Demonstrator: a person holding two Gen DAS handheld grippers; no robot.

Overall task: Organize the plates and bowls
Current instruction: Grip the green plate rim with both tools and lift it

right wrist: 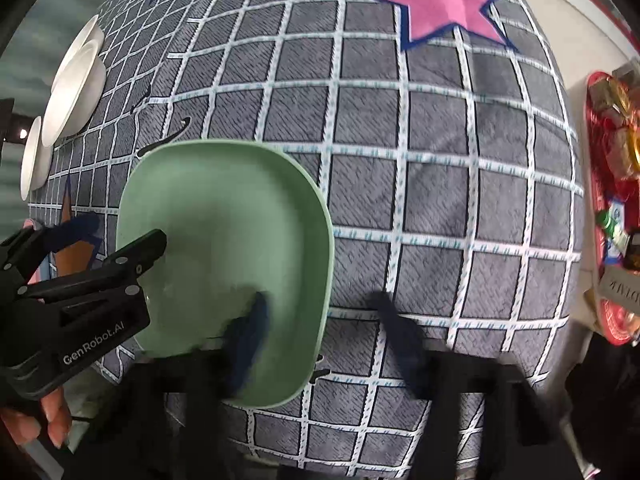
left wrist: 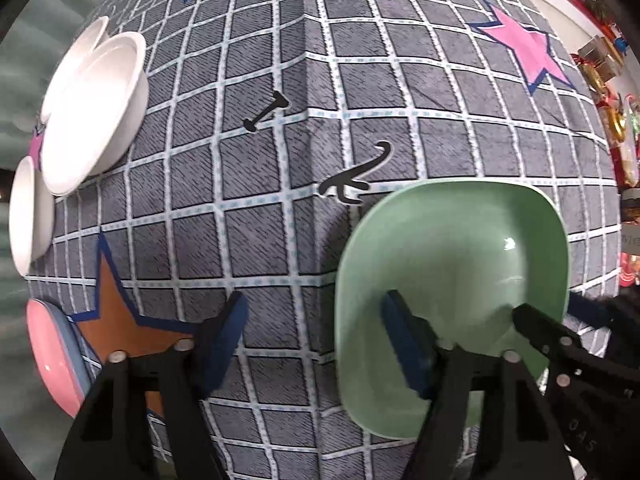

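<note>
A green square bowl [left wrist: 460, 264] sits on the checked tablecloth; it also shows in the right wrist view [right wrist: 236, 232]. My left gripper [left wrist: 316, 328] is open, its right finger [left wrist: 404, 332] inside the bowl, its left finger [left wrist: 224, 328] over the cloth. My right gripper [right wrist: 320, 328] is open, its left finger [right wrist: 248, 336] over the bowl's near rim, its right finger [right wrist: 396, 336] over the cloth. White bowls [left wrist: 96, 112] and a white plate [left wrist: 30, 216] stand at the left edge, and a pink and blue dish [left wrist: 56, 356] lies lower left.
The grey checked tablecloth [left wrist: 280, 240] has star patches, pink [right wrist: 440, 8] and orange [left wrist: 120, 320]. A red tray of wrapped sweets [right wrist: 612, 200] lies off the table's right side. The left gripper's body [right wrist: 72, 292] shows at the bowl's left rim in the right wrist view.
</note>
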